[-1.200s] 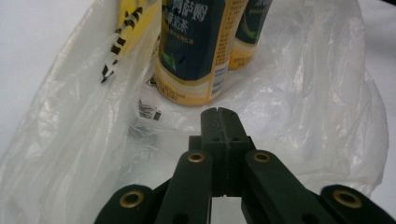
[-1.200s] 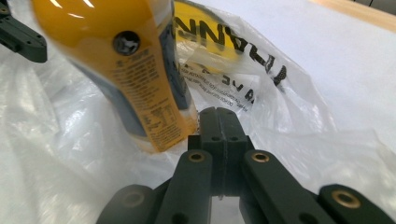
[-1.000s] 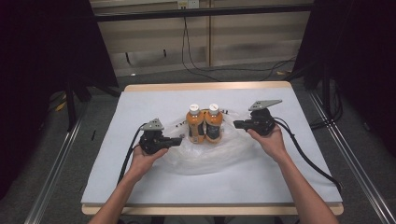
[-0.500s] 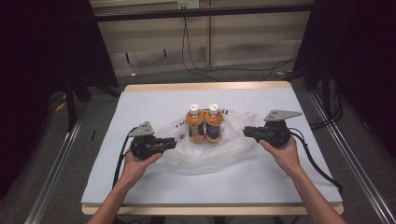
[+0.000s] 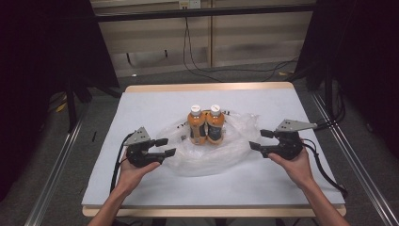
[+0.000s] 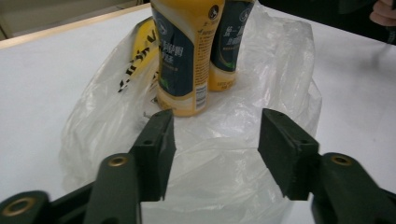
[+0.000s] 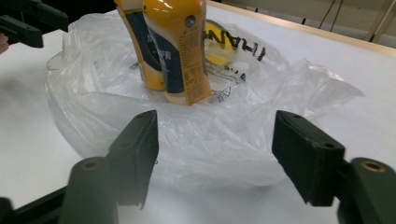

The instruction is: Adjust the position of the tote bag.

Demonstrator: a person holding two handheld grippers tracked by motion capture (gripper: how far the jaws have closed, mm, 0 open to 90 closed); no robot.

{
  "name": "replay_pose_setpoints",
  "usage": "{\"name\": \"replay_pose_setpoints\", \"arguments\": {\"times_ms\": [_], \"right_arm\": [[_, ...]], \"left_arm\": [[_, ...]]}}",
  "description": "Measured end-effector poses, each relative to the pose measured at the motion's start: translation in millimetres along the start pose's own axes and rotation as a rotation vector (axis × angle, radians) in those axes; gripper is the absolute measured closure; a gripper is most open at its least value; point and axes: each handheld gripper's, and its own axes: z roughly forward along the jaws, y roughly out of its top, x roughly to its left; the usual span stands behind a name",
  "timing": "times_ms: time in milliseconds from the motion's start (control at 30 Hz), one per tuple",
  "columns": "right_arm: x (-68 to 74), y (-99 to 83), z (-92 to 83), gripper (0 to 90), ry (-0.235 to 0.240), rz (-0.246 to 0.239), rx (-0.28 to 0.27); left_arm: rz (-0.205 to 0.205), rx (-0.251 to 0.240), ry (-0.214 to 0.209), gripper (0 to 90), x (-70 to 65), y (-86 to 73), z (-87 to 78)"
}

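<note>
I have both tongs at the table, one on either side of the bag (image 5: 211, 150). The left gripper (image 5: 164, 147) is wide open and holds nothing; its jaws point toward the bag's near edge, just short of the plastic in the high view, and in the left gripper view the crumpled film lies between and beyond the jaw tips. The right gripper (image 5: 258, 140) is likewise wide open and empty, jaws aimed at the bag's opposite flank, apart from it.

The two bottles (image 5: 207, 125) stand upright, touching each other, inside the bag's open mouth, ahead of both sets of jaws and between them. In the left gripper view the nearer bottle (image 6: 183, 56) stands just beyond the left jaw; in the right gripper view the bottles (image 7: 177, 51) stand beyond the folded rim of the bag (image 7: 196, 135).

Judgement: the step in hand is the approach to the bag's rim, with no grip yet made. The next move calls for each gripper to advance low to the plastic, take a single fold of rim between its jaws, and close firmly. The film is thin and slack, so a shallow bite may slip, and a careless pull could tip the bottles.
</note>
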Motion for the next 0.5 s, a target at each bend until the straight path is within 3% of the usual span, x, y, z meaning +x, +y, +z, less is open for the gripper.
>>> {"name": "replay_pose_setpoints", "arguments": {"times_ms": [167,300,500], "right_arm": [[3.4,-6.8,-9.8,19.8,-0.026,0.025,-0.018],[6.9,-13.1,-17.6,14.5,-0.037,0.023,0.000],[9.8,-20.6,-34.6,8.7,-0.071,0.028,-0.037]], "left_arm": [[-0.004,0.003,0.040,23.0,-0.4,-4.2,-9.4],[-0.013,-0.003,0.078,15.2,-0.4,-10.0,-18.4],[-0.044,-0.025,0.104,9.0,-5.3,-18.3,-32.6]]}}
